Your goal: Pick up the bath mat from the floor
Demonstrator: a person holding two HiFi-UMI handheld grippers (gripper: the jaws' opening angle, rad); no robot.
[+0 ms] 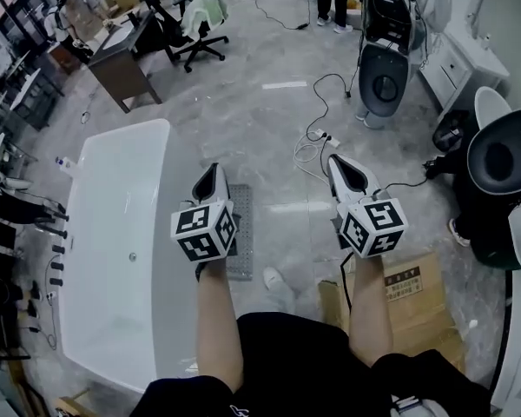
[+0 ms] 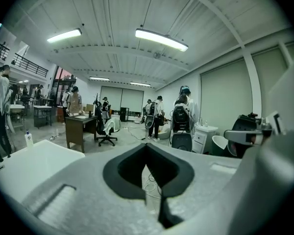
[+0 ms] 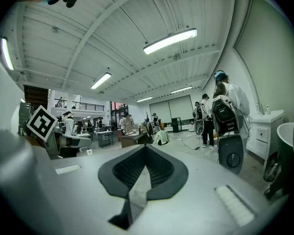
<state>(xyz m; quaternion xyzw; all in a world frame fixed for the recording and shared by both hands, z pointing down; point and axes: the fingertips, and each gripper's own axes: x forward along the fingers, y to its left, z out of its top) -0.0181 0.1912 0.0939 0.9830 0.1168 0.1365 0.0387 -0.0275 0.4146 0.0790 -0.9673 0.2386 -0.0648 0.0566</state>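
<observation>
Head view
- Left tool (image 1: 212,174): in your left hand, jaws brought together, nothing between them, raised above the floor
- Right tool (image 1: 337,165): in your right hand, jaws likewise together and empty, level with the left one and well apart from it
- Bath mat (image 1: 241,243): grey, lying flat on the floor just right of the white bathtub (image 1: 113,233); its left part is hidden behind your left tool's marker cube, and neither tool touches it
- Cardboard box (image 1: 414,292): on the floor under your right forearm, to the near right of the mat
- White cable (image 1: 313,146): loose on the floor beyond the mat, between the two tools

Left gripper view
- Left tool (image 2: 146,148): dark pads closed tip to tip, holding nothing
- Bathtub (image 2: 32,161): its white rim at the near left
- Office chair (image 2: 108,130): far across the room
- The mat does not show here

Right gripper view
- Right tool (image 3: 145,149): ribbed pads closed together, holding nothing
- Left tool's marker cube (image 3: 41,123): at the left edge
- The mat does not show here either
</observation>
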